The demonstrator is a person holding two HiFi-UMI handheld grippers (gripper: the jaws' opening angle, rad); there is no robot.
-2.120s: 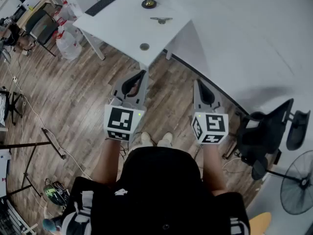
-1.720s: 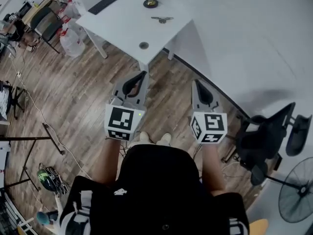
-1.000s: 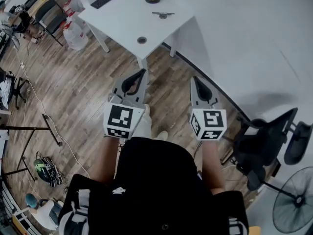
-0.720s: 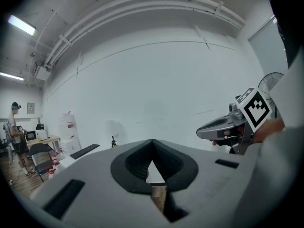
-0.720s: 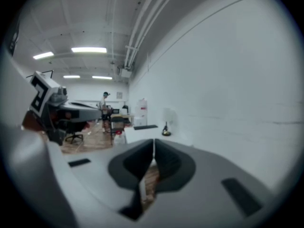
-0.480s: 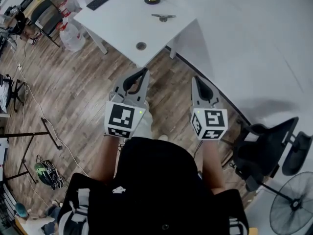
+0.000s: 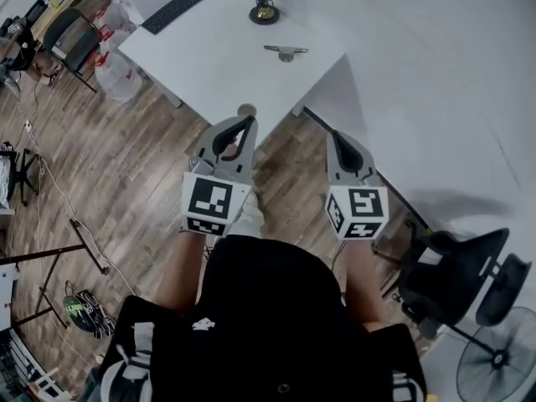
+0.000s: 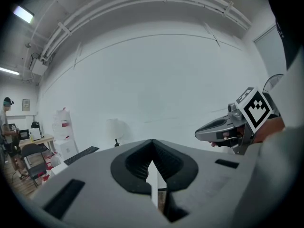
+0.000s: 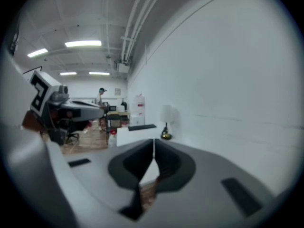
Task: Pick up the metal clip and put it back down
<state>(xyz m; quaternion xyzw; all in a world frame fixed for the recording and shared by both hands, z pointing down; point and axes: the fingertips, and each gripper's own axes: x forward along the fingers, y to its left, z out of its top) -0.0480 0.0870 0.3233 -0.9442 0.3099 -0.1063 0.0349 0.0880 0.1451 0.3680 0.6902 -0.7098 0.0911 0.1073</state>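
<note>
Wood-plank floor is filling the left of the head view, and one white table is sitting at 12 o'clock ahead of the person. One keyboard is lying at the table's 11 o'clock end.

The left gripper is hovering over the table's near corner. Its jaws are pressing together on nothing, and its own view is showing the same.

One small dark lamp is standing at 12 o'clock. One metal clip is lying flat on the tabletop at the lamp's 5 o'clock, untouched and well apart from both tools. It is sitting at 1 o'clock of the left gripper and 11 o'clock of the right.

The right gripper is hovering beside the table edge, jaws also pressing together and empty. One office chair is standing at 4 o'clock.

Step, as I'm judging it: approaching, with the pick not yet begun. The next move is calling for carrying one gripper forward over the table, spreading its jaws, and lowering around the thin, low clip before squeezing.

Count: two grippers, one clip, one lamp, one keyboard, one table.
</note>
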